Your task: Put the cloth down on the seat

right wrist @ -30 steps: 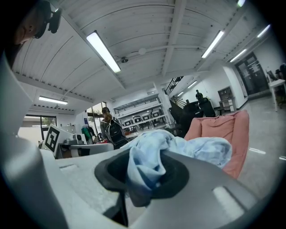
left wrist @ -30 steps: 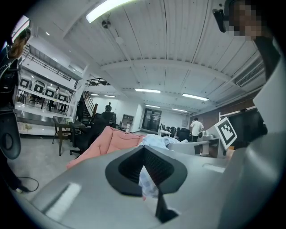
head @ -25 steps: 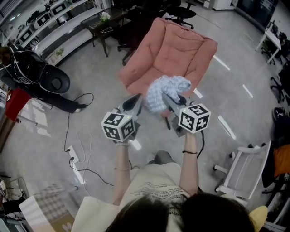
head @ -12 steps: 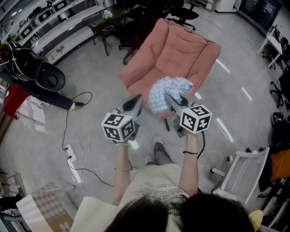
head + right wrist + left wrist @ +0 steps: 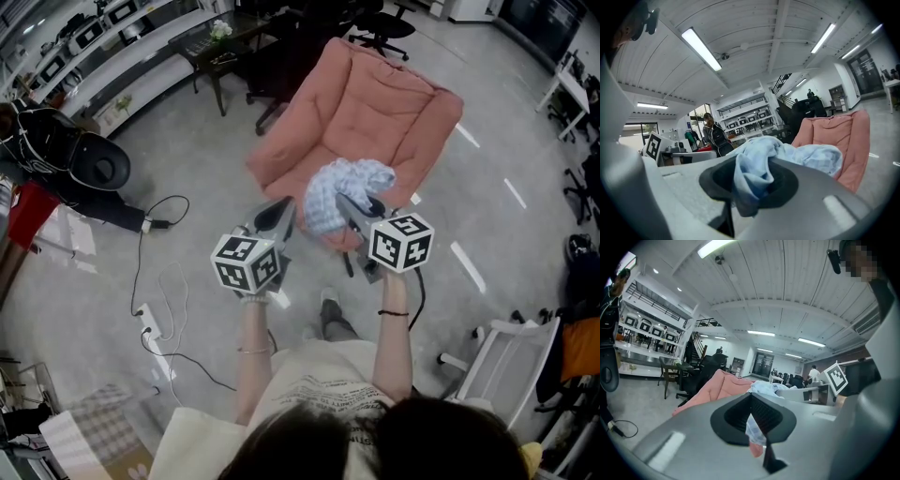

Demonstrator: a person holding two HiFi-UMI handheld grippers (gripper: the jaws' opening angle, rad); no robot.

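Note:
A crumpled light-blue checked cloth hangs in the air between both grippers, over the front edge of the pink armchair's seat. My left gripper is shut on a thin fold of the cloth, which dangles between its jaws. The right gripper is shut on a thicker bunch of the cloth. The armchair stands just ahead in the left gripper view, and its padded back fills the right of the right gripper view.
Black office chairs and a dark table stand behind the armchair. Cables and a power strip lie on the floor at left. A white chair is at lower right. A person stands far left of the armchair.
Both grippers, with the cloth, have moved a little forward toward the armchair. The person's foot has stepped ahead. Both grips hold unchanged.

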